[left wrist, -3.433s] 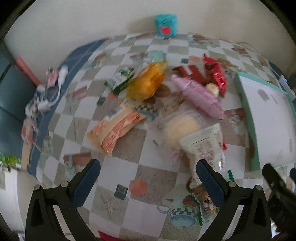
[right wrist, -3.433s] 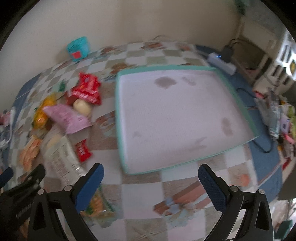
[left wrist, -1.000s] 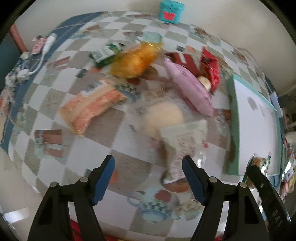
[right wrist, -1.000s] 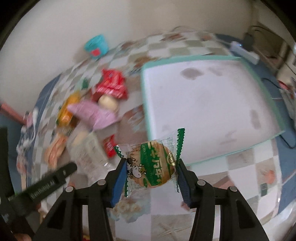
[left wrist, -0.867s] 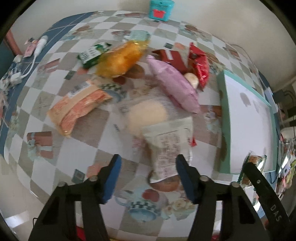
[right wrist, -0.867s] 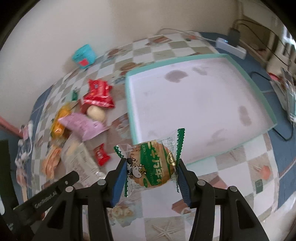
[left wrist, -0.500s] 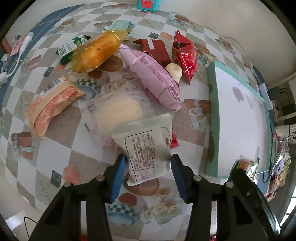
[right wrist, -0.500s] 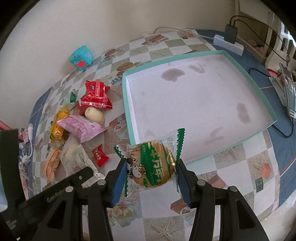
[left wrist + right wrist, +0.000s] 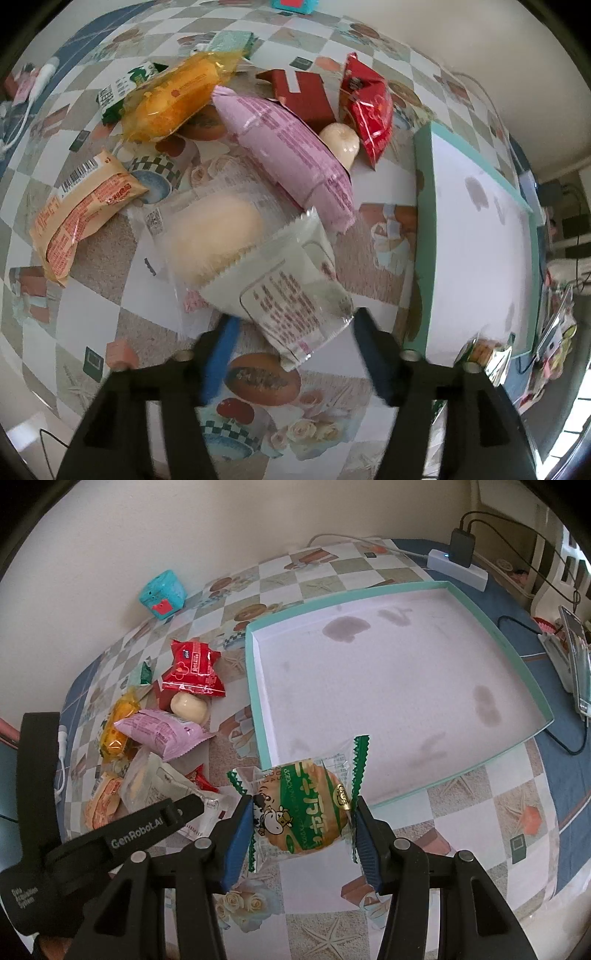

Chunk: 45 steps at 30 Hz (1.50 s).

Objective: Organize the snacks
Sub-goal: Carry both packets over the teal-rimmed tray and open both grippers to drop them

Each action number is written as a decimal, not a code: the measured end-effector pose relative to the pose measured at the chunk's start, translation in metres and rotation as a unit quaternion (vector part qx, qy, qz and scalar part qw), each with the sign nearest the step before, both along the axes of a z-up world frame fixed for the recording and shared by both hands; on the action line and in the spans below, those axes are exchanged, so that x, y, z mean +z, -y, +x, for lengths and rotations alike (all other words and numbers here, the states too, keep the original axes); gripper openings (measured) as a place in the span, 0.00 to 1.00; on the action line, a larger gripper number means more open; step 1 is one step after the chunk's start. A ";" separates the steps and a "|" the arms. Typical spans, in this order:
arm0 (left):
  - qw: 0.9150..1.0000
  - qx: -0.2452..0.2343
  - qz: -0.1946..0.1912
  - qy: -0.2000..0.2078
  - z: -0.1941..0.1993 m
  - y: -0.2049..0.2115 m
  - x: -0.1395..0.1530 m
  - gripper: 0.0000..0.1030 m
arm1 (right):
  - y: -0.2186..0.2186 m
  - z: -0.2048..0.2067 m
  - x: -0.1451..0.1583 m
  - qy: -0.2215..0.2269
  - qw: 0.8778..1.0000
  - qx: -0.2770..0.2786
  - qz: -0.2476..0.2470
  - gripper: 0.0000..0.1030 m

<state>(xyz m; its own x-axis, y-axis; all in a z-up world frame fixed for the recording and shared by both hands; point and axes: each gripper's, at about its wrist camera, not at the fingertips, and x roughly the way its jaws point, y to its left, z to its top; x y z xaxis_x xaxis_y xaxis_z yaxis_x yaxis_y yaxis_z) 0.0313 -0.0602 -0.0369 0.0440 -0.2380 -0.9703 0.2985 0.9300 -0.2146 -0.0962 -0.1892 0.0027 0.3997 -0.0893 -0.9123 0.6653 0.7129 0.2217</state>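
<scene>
A worktop point(image 9: 480, 801) covered with a checked cloth printed with teacups, roses and starfish stands against a plain cream wall, its far edge carrying a small teal box point(image 9: 162, 594) with a red label.

Toward the worktop's right edge lies a shallow rectangular tray with a teal rim point(image 9: 255, 701) and a stained white floor; nothing lies in it. A white power strip point(image 9: 458, 563) with a black plug sits at the far right corner.

The snacks are heaped on the worktop's left half, just beside the tray's left rim. A long pink foil packet point(image 9: 291, 162) lies with its long axis slanting from the far edge toward the tray. An orange-yellow clear-wrapped cake point(image 9: 173, 99) lies beyond it, slanting toward the far edge. A red crimped packet point(image 9: 365, 107), a dark red carton point(image 9: 306, 92), a small cream round sweet point(image 9: 341, 146) and an orange printed packet point(image 9: 81, 218) near the left edge surround them. A clear bag with a pale round bun point(image 9: 214, 236) lies in the middle.

The left claw point(image 9: 295, 339) points steeply down, its jaws opening, with the near end of a white printed sachet point(image 9: 284, 291) between them; the blue pads appear just clear of it. The sachet's long axis runs from the claw toward the bun bag, overlapping it.

The right claw point(image 9: 303, 823) is clamped on a round biscuit in a clear wrapper with green zigzag ends point(image 9: 306, 808), held above the worktop near the tray's near left corner, its crimped ends pointing sideways.
</scene>
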 end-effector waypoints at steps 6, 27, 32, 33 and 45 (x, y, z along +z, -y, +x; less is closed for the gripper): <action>1.000 0.012 -0.006 0.000 0.005 -0.006 0.000 0.68 | 0.000 0.000 0.000 0.000 1.000 -0.001 0.001 0.53; 1.000 0.009 -0.012 0.022 -0.001 -0.005 0.010 0.57 | 0.002 0.002 0.004 0.004 1.000 -0.021 -0.006 0.53; 0.999 0.001 -0.021 0.049 -0.005 -0.003 0.026 0.57 | 0.017 0.006 0.010 0.015 0.999 -0.051 0.001 0.53; 0.998 -0.001 -0.022 0.054 -0.005 -0.002 0.029 0.57 | 0.023 0.007 0.011 0.017 0.998 -0.064 0.002 0.53; 0.991 -0.077 -0.050 0.095 -0.002 0.077 0.052 0.57 | 0.107 0.006 -0.011 -0.012 0.980 -0.199 0.009 0.53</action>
